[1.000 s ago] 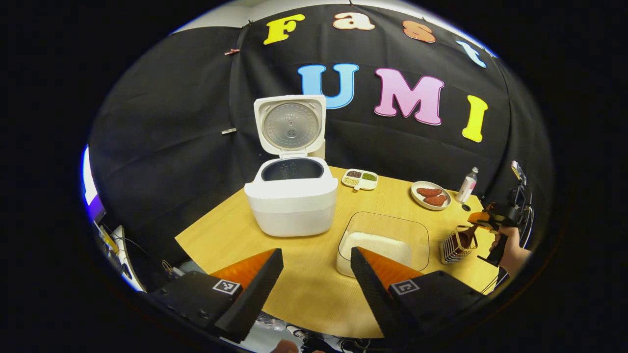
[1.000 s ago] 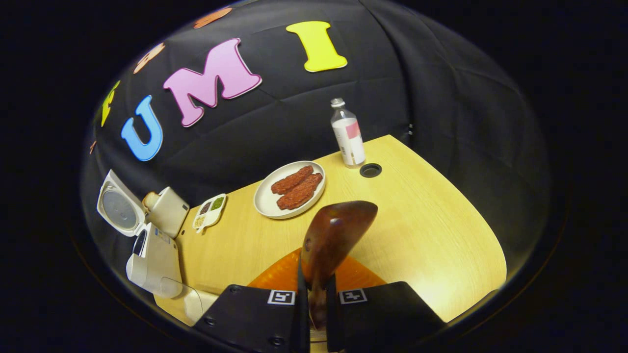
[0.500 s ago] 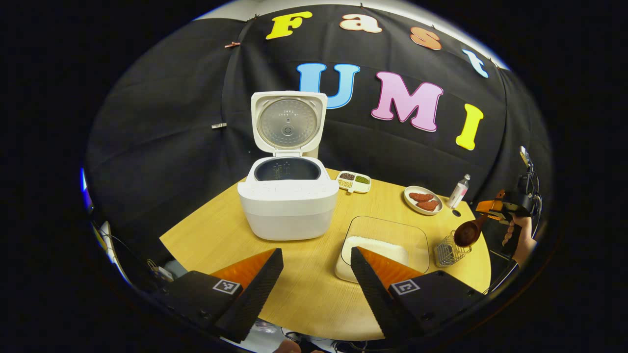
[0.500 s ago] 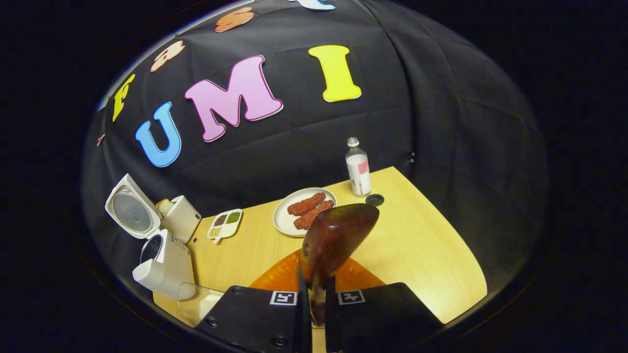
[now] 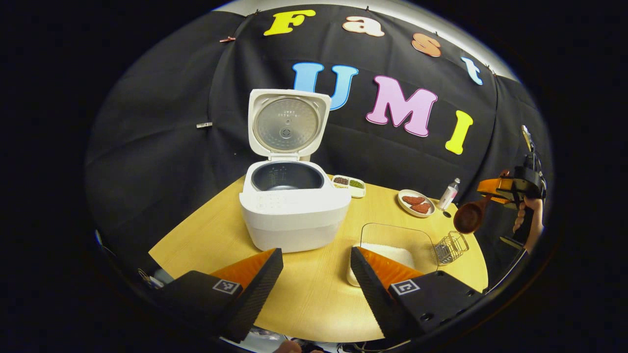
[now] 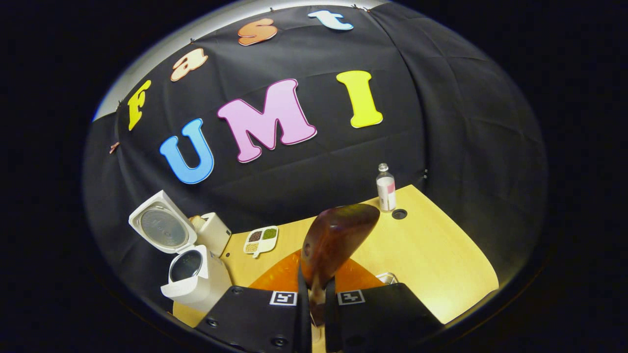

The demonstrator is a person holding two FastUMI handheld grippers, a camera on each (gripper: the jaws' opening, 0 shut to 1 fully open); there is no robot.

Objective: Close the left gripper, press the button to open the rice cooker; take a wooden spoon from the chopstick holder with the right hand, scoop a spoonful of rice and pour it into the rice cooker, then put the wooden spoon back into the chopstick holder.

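The right gripper [image 6: 314,299] is clamped on the handle of the wooden spoon [image 6: 333,240], both fingers pressed to it, and is held raised above the chopstick holder [image 5: 450,247] at the table's right end. For the scoop, the bowl is best lowered into the white rice in the clear rice container [image 5: 395,245] and kept level afterwards. The left gripper [image 5: 316,289] is held wide open and empty before the open rice cooker [image 5: 292,211].

Each handheld gripper carries two black wedge-shaped fingers [image 5: 255,289] with ribbed inner faces, backed by orange panels. Square black-and-white coded markers and small screws sit on the black finger mounts. The right gripper [image 5: 508,189] shows an orange-and-black body.
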